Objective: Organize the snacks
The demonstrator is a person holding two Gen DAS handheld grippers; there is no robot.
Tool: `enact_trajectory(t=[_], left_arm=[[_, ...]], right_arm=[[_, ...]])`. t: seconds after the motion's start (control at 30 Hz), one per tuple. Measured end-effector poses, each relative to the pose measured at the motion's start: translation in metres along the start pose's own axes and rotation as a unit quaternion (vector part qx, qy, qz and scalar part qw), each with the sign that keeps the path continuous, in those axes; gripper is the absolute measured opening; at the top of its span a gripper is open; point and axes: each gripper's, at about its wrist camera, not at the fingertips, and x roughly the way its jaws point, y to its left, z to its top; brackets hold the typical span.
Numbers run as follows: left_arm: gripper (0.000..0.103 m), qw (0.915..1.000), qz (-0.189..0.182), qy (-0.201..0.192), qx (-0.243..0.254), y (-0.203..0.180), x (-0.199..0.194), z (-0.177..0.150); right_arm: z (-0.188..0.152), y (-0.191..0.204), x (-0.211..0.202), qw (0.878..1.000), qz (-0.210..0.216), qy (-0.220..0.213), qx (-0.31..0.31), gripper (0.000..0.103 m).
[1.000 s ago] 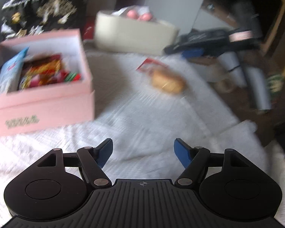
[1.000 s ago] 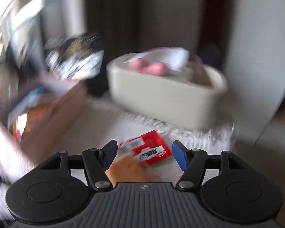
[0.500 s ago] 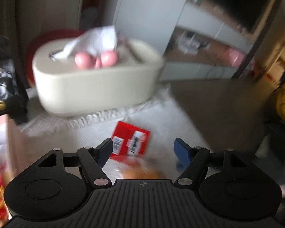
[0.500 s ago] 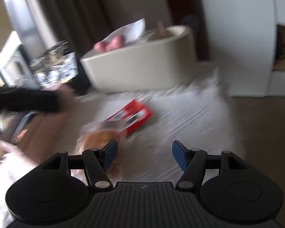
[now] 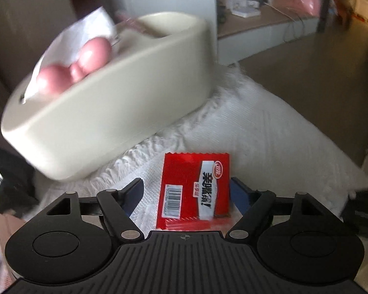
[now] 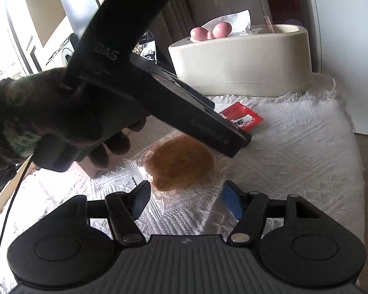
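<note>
A red snack packet (image 5: 193, 188) lies flat on the white cloth, between the open fingers of my left gripper (image 5: 187, 192). In the right wrist view the same packet (image 6: 243, 120) shows partly behind the left gripper's black body (image 6: 159, 98), which reaches down over it. A brown bun in clear wrap (image 6: 181, 164) lies on the cloth just ahead of my right gripper (image 6: 186, 201), which is open and empty; the wrap's near edge reaches in between its fingers.
A cream tissue box (image 5: 105, 107) with pink balls on top stands at the cloth's far edge, also seen in the right wrist view (image 6: 240, 61). The white cloth (image 6: 294, 147) ends at the right, with floor beyond. A pink box corner (image 6: 85, 169) sits left.
My left gripper has moved forward and down so the red packet now lies between its fingers. My right gripper has swung round and closed in on the wrapped bun.
</note>
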Motion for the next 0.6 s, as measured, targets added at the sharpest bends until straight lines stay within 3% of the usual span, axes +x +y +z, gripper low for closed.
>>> enact_trajectory(t=[0.1, 0.37, 0.4, 0.43, 0.57, 0.6], left_arm=[[0.084, 0.9992, -0.028, -0.002, -0.03, 0.011, 0.005, -0.001], [0.084, 0.9991, -0.029, 0.007, -0.029, 0.004, 0.005, 0.001], [0.079, 0.9991, -0.027, 0.006, -0.03, 0.004, 0.007, 0.002], [0.067, 0.9991, -0.025, -0.001, -0.034, 0.006, 0.005, 0.001], [0.064, 0.997, -0.038, -0.017, -0.065, 0.017, -0.003, 0.001], [0.046, 0.9967, -0.035, -0.025, -0.069, 0.019, -0.007, 0.002]], right_arm=[[-0.001, -0.001, -0.002, 1.0, -0.001, -0.001, -0.001, 0.067], [-0.003, -0.001, 0.002, 1.0, 0.008, -0.001, -0.002, 0.074], [-0.003, -0.002, 0.003, 1.0, 0.009, -0.001, -0.002, 0.075], [-0.003, -0.002, 0.003, 1.0, 0.01, -0.001, -0.001, 0.075], [-0.001, -0.007, 0.004, 1.0, 0.021, -0.006, 0.012, 0.076], [-0.001, -0.009, 0.003, 0.999, 0.025, -0.007, 0.018, 0.076]])
